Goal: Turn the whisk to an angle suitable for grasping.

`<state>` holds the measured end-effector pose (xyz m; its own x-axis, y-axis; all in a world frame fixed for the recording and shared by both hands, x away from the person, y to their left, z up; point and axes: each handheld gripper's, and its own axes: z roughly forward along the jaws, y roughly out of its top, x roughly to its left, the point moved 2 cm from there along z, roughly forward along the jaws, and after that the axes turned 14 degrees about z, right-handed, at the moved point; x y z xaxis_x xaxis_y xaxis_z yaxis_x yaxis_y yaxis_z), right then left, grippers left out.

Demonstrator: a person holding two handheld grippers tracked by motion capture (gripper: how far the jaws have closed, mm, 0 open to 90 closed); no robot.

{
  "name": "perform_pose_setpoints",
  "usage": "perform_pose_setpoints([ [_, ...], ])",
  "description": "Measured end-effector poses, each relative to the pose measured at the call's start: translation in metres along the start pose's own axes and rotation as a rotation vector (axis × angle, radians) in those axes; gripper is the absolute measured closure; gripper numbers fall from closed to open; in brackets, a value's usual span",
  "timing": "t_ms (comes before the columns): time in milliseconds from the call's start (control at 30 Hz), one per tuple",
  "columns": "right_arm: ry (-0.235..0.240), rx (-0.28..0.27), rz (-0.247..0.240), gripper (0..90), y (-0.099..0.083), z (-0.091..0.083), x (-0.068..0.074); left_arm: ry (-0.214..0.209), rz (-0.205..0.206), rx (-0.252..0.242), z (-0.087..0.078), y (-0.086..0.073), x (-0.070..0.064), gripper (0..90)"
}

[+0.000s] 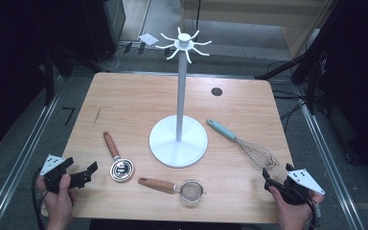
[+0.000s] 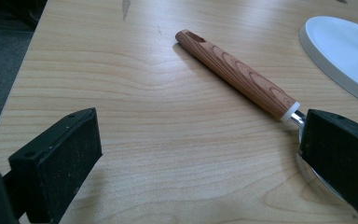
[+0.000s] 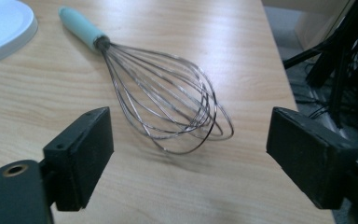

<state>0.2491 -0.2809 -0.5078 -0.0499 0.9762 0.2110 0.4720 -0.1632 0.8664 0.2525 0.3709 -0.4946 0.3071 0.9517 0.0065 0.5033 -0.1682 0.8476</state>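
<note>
With both jaws wide, ease your right gripper (image 3: 186, 140) toward twelve o'clock to straddle the whisk (image 3: 168, 102), closing on its handle.

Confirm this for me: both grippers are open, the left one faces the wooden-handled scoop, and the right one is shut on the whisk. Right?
Not quite. The right gripper is open too, jaws apart, short of the whisk, as the right gripper view shows. The rest holds.

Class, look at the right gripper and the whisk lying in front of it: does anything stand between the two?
Nothing visible does. The right gripper has its jaws wide apart, and the whisk lies just ahead of them with only bare table between. The white stand base sits off to one side, clear of that path.
</note>
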Motion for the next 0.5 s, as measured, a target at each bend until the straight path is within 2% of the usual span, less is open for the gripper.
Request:
perform_pose_setpoints([
  [100, -0.010, -0.008, -0.017, 17.3, 0.003, -0.001, 0.003, -0.001, -0.001, -0.001, 0.000, 0.000, 0.000, 0.0],
  [167, 0.004, 0.002, -0.060, 21.1, 0.010, -0.002, 0.012, -0.004, 0.000, -0.003, 0.000, 0.000, 0.000, 0.0],
  [200, 0.007, 0.003, -0.073, 28.5, 0.012, -0.002, 0.015, -0.005, 0.000, -0.005, 0.000, 0.000, 0.000, 0.0],
  [233, 0.007, 0.003, -0.073, 28.5, 0.012, -0.002, 0.015, -0.004, -0.001, -0.004, 0.000, 0.000, 0.000, 0.0],
  [267, 0.006, 0.004, -0.101, 39.8, 0.015, -0.001, 0.020, 0.000, -0.001, -0.003, 0.000, 0.000, 0.000, 0.0],
  [300, 0.010, 0.009, -0.113, 41.0, 0.016, -0.001, 0.022, 0.002, 0.000, -0.003, 0.000, 0.000, 0.000, 0.0],
  [333, 0.022, 0.014, -0.127, 43.1, 0.018, -0.001, 0.023, 0.002, 0.001, -0.002, 0.000, 0.000, 0.000, 0.0],
  [367, 0.054, 0.028, -0.137, 47.2, 0.021, 0.000, 0.024, 0.000, 0.001, -0.003, 0.000, 0.000, 0.000, 0.0],
  [433, 0.099, 0.073, -0.156, 48.8, 0.026, 0.002, 0.025, 0.000, 0.000, -0.003, 0.000, 0.000, 0.000, 0.0],
  [467, 0.107, 0.098, -0.176, 49.2, 0.028, 0.004, 0.026, 0.000, 0.000, -0.003, 0.000, 0.000, 0.000, 0.0],
  [500, 0.107, 0.098, -0.176, 49.2, 0.028, 0.004, 0.026, 0.001, 0.000, -0.003, 0.000, 0.000, 0.000, 0.0],
])
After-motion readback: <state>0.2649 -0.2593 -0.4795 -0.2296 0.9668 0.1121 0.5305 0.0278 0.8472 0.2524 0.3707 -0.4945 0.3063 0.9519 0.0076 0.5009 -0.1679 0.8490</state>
